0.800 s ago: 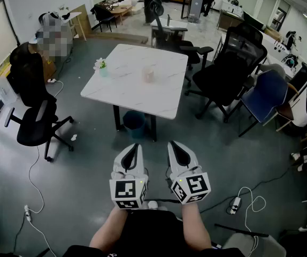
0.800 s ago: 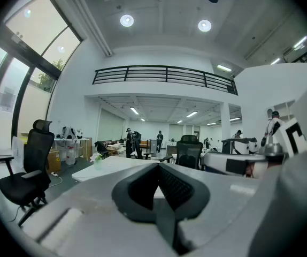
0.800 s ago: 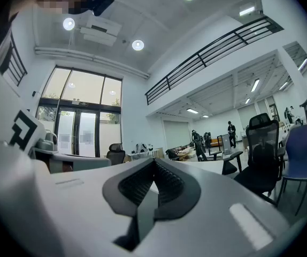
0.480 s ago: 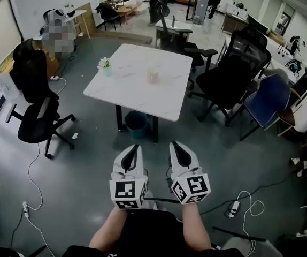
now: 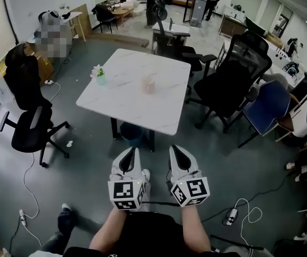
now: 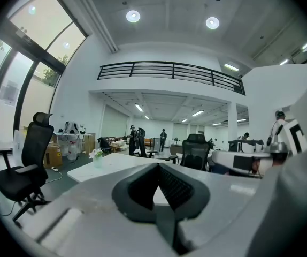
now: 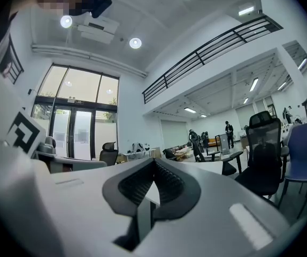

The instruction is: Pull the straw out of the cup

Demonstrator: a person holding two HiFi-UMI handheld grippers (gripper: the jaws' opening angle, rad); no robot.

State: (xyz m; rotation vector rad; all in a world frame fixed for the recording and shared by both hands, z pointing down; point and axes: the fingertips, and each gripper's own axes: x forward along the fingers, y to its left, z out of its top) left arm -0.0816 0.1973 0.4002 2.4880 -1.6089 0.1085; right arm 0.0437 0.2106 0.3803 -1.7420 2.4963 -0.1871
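The cup (image 5: 149, 84) stands on the 1 white table (image 5: 125, 105), well ahead, too small to make out its straw. 2 grippers, left gripper (image 5: 133, 150) and right gripper (image 5: 175, 148), are clenched on nothing.

Open-plan office hall: swivel chairs (image 5: 229, 71) around a white table (image 5: 135, 103), mezzanine railing (image 6: 169, 72) overhead

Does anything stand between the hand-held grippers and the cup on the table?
Nothing visible does. Only bare floor lies between the left hand-held gripper, the right hand-held gripper and the table; the tabletop is bare up to the cup. The flower vase stands off to the left.
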